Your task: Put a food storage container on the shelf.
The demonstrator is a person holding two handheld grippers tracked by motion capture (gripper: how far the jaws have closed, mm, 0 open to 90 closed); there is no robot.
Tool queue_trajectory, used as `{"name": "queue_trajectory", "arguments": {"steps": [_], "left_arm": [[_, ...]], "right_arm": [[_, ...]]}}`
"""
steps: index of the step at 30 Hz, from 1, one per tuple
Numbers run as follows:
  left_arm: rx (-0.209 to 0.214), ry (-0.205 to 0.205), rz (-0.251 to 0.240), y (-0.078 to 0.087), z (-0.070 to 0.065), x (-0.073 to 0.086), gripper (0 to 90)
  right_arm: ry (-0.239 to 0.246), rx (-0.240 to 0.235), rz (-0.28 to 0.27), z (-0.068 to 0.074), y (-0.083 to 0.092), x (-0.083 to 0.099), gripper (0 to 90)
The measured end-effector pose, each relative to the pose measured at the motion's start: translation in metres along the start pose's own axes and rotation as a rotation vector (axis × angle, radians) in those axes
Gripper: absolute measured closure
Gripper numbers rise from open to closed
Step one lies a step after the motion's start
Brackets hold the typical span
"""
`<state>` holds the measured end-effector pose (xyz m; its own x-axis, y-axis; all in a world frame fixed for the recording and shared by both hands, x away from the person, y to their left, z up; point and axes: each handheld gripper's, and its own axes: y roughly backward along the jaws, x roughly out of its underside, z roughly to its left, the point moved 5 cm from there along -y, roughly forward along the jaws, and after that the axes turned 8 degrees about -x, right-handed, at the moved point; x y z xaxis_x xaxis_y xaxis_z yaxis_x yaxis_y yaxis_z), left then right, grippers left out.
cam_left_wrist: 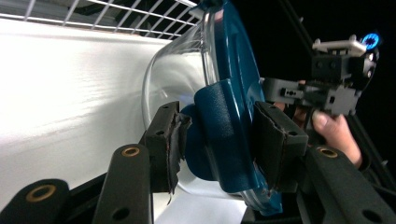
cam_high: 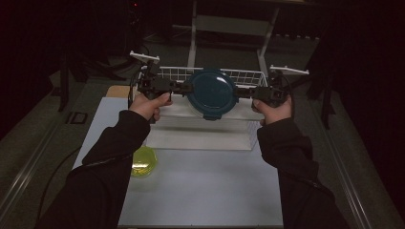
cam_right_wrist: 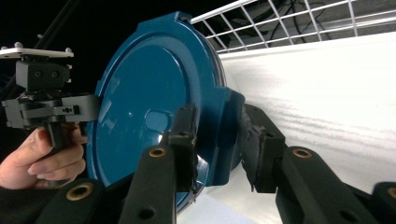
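1. The container (cam_high: 210,94), clear-bodied with a teal lid, hangs in the upper middle of the high view, tipped on edge with the lid facing the camera, over the white tray (cam_high: 200,136) and in front of the wire basket (cam_high: 241,76).
2. The left tongs (cam_high: 184,88) are clenched on a lid latch at its left side; the right tongs (cam_high: 249,92) are clenched on the opposite latch.
3. Risk: each grip bites only a latch tab. If a tab flips open or the hands drift apart, the container could probably swing or drop onto the tray.
4. Risk: uneven pull may pop the lid off the body.
5. Edges: the basket rim sits just behind; lifting too little could catch it.
6. Open room: bare worktop (cam_high: 210,191) fills the lower middle; a yellow-green bowl (cam_high: 143,161) lies lower left, beside the left sleeve.
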<state>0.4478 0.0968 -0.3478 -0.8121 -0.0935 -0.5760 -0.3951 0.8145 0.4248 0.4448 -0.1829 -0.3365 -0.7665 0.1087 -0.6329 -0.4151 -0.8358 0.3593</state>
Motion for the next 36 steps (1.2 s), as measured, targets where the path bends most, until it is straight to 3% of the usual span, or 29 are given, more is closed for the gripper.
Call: {"name": "queue_trajectory", "arguments": {"steps": [3, 6, 18, 19, 24, 25, 26, 27, 29, 30, 32, 36], "left_arm": [[0.004, 0.02, -0.002, -0.001, 0.006, -0.001, 52.0], [-0.021, 0.024, -0.002, -0.004, 0.015, -0.001, 51.6], [-0.025, 0.0, -0.047, -0.002, 0.015, 0.0, 53.1], [-0.042, -0.027, -0.063, 0.0, 0.013, 0.001, 52.1], [-0.04, -0.048, -0.135, 0.01, 0.004, 0.0, 37.7], [-0.071, -0.091, -0.165, 0.016, 0.001, 0.002, 37.7], [-0.071, -0.091, -0.165, 0.016, 0.001, 0.002, 36.4], [-0.1, -0.147, -0.184, 0.021, -0.002, 0.005, 34.5], [-0.1, -0.186, -0.209, 0.026, -0.005, 0.009, 31.1], [-0.1, -0.186, -0.209, 0.026, -0.005, 0.009, 29.3], [-0.13, -0.227, -0.248, 0.034, -0.008, 0.016, 27.2], [-0.159, -0.322, -0.267, 0.041, -0.014, 0.03, 21.2]], "right_arm": [[-0.01, -0.002, -0.003, -0.001, -0.003, -0.001, 65.3], [0.002, 0.027, -0.005, -0.001, -0.011, -0.003, 63.0], [-0.009, 0.043, -0.007, -0.001, -0.016, -0.008, 64.3], [0.0, 0.051, -0.005, 0.0, -0.016, -0.009, 64.9], [0.031, 0.054, -0.004, 0.004, -0.013, -0.008, 62.1], [0.063, 0.069, -0.007, 0.006, -0.01, -0.007, 62.3], [0.082, 0.08, -0.01, 0.007, -0.008, -0.007, 62.4], [0.102, 0.085, -0.007, 0.009, -0.006, -0.006, 62.7], [0.131, 0.101, -0.012, 0.011, -0.002, -0.006, 64.2], [0.131, 0.101, -0.012, 0.011, -0.002, -0.006, 64.2], [0.156, 0.105, -0.009, 0.015, 0.004, -0.003, 65.7], [0.191, 0.106, -0.008, 0.023, 0.01, 0.004, 68.8]]}}
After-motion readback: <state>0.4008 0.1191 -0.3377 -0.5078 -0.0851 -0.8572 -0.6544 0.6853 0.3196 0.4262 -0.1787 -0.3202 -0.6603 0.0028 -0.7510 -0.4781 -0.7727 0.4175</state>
